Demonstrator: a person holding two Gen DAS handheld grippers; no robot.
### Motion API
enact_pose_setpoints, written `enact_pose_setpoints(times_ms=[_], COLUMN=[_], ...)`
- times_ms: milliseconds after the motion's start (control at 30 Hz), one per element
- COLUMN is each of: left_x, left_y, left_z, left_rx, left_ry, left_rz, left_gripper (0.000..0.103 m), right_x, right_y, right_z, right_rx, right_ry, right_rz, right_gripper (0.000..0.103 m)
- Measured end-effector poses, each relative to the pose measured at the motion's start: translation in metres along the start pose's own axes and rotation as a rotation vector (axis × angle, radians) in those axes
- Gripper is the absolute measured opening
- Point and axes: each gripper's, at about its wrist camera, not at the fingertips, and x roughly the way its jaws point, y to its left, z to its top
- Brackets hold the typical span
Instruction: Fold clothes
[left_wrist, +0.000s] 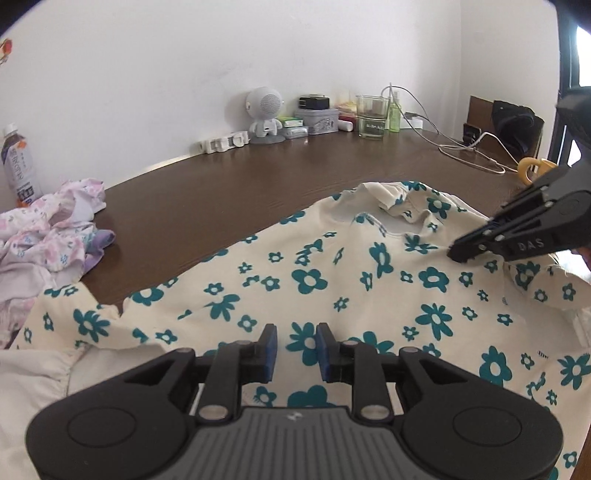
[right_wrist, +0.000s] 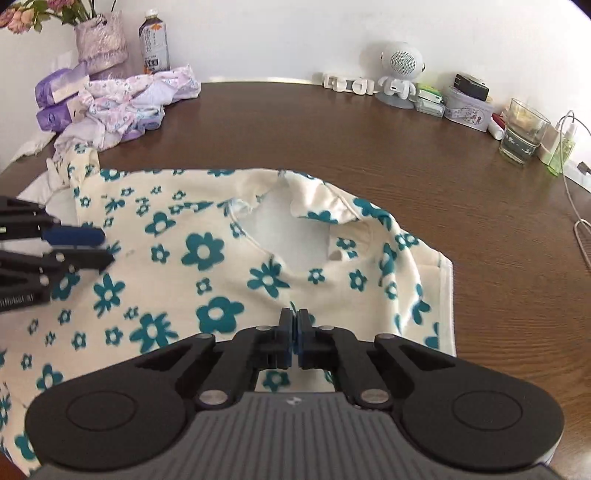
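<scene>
Floral shirt (right_wrist: 207, 258) spread flat on brown tabletop (right_wrist: 369, 140), neckline facing far wall. Left hand-held gripper (left_wrist: 295, 349) low over shirt's middle, level, fingers parted, nothing between them. Right hand-held gripper (right_wrist: 295, 334) angled down near neckline, fingers pressed together, pinching shirt fabric. Pink clothes pile (right_wrist: 129, 99) well apart at tabletop's far left.
</scene>
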Motion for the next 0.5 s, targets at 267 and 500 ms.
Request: enact_pose_setpoints(times_ms=[267, 500], left_x=[-0.001, -0.001], left_y=[0.002, 0.004], left_z=[0.000, -0.003], left_rx=[-0.010, -0.018], left_ry=[-0.005, -0.013], left_rz=[0.004, -0.001], left_gripper=[0.022, 0.022], right_x=[-0.014, 0.025], right_y=[-0.030, -0.030], right_z=[0.014, 0.022], right_rx=[0.173, 0.127], right_ry=[-0.075, -0.019], right_rz=[0.035, -0.053], right_gripper=[0.041, 0.009])
